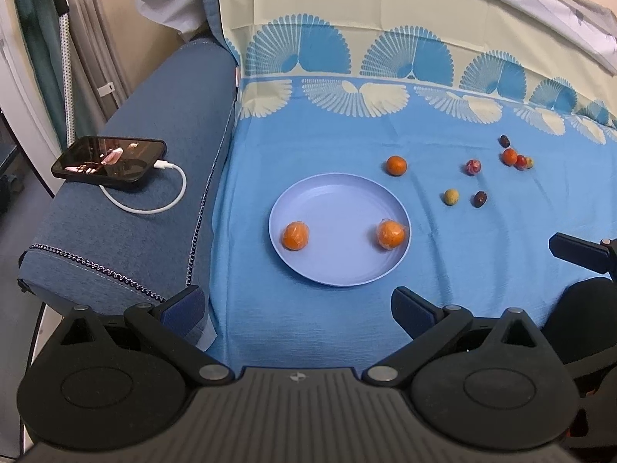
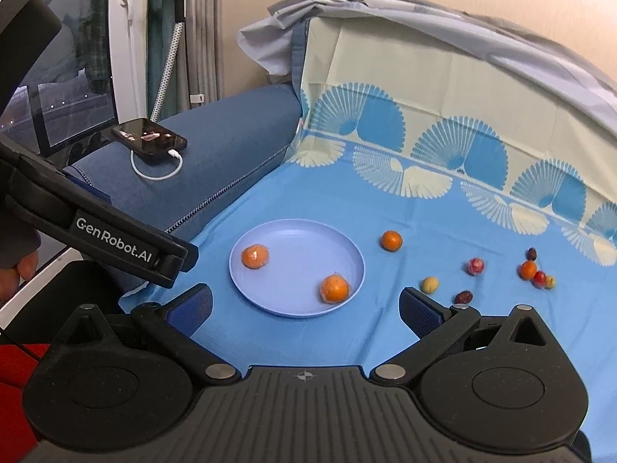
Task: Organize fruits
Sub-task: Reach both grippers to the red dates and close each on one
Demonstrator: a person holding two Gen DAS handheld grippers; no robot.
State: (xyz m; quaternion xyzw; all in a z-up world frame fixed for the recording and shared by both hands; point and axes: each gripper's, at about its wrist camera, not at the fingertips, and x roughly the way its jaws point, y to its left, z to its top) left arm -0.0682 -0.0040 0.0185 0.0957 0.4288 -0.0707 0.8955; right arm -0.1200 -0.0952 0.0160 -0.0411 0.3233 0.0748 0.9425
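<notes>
A pale blue plate (image 1: pixel 331 270) (image 2: pixel 293 301) lies on the blue cloth and holds two wrapped oranges (image 1: pixel 295 235) (image 1: pixel 391 234) (image 2: pixel 255 256) (image 2: pixel 334 288). A bare orange (image 1: pixel 396 165) (image 2: pixel 391 240) lies just beyond the plate. Several small fruits lie to the right: a red one (image 1: pixel 473 166) (image 2: pixel 475 266), a yellow one (image 1: pixel 451 196) (image 2: pixel 429 284), dark ones (image 1: pixel 480 199) (image 2: pixel 462 297), and a cluster (image 1: pixel 515 157) (image 2: pixel 534 270). My left gripper (image 1: pixel 299 308) and right gripper (image 2: pixel 304 308) are open, empty, and held near the plate's front.
A phone (image 1: pixel 110 162) (image 2: pixel 149 139) on a white charging cable lies on the blue sofa arm at left. The sofa back, draped in patterned cloth, rises behind the fruits. The other gripper's body shows at the left of the right wrist view (image 2: pixel 115 231).
</notes>
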